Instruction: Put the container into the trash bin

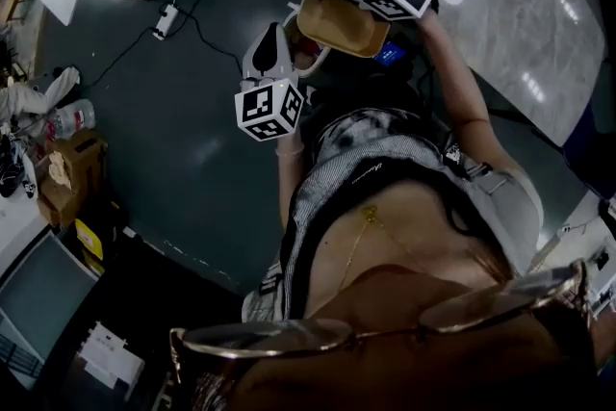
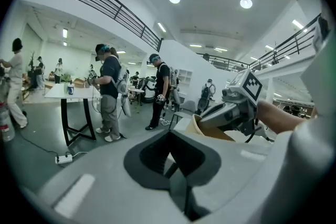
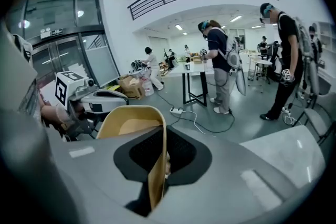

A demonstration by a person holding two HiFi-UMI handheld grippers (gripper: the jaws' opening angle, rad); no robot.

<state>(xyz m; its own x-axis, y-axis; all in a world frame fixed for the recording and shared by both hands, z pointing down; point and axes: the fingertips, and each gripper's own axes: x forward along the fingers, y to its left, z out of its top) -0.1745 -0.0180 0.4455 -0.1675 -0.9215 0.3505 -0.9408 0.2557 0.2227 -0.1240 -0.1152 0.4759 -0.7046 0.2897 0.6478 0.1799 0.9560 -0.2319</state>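
Right gripper view: my right tongs [image 3: 160, 165] clamp the container [image 3: 128, 126] wall; left tongs [image 2: 170, 164], nine o'clock, closed, empty. Grip firmly.

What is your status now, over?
Right gripper shut on container wall. Left gripper shut, empty. Trash bin not in view.

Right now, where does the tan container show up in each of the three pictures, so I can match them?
Head view: the container is at top centre, above the person's body.
Left gripper view: the container is just right of centre.
Right gripper view: the container is at bottom centre, its wall pinched between the jaws.
Shared landmark: the white power strip on the floor.
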